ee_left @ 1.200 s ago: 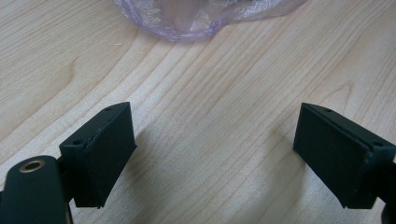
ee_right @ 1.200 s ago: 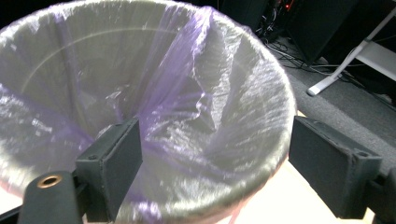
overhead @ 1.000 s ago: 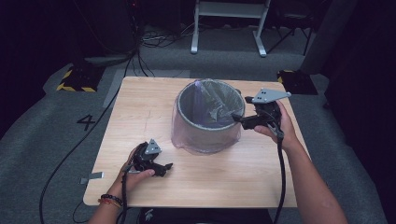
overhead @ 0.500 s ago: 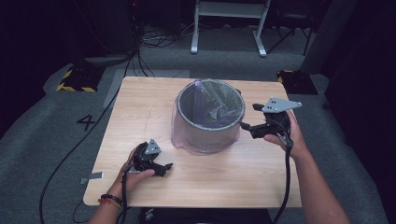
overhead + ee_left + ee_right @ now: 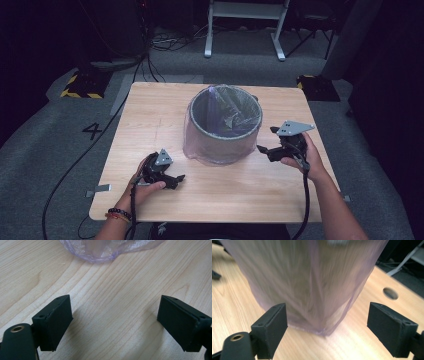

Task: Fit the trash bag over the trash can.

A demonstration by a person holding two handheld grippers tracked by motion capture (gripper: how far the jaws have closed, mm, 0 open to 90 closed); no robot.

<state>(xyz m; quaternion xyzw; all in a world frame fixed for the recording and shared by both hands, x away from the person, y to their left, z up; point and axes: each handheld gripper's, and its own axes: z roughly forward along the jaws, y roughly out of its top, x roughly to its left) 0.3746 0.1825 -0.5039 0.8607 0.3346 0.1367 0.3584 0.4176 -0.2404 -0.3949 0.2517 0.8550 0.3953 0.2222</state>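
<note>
One round bin [image 5: 225,125] wears crinkly translucent purple liner [image 5: 312,290] on woodgrain table [image 5: 150,125].

The left hand [image 5: 145,182] holds the left claw [image 5: 176,180] low at the near left, pointing right, its jaws wide apart with nothing between them. The right hand [image 5: 305,155] holds the right claw [image 5: 264,149] at the right, pointing left, its jaws also spread wide and gripping nothing. Both forearms come in from the near edge.
</note>
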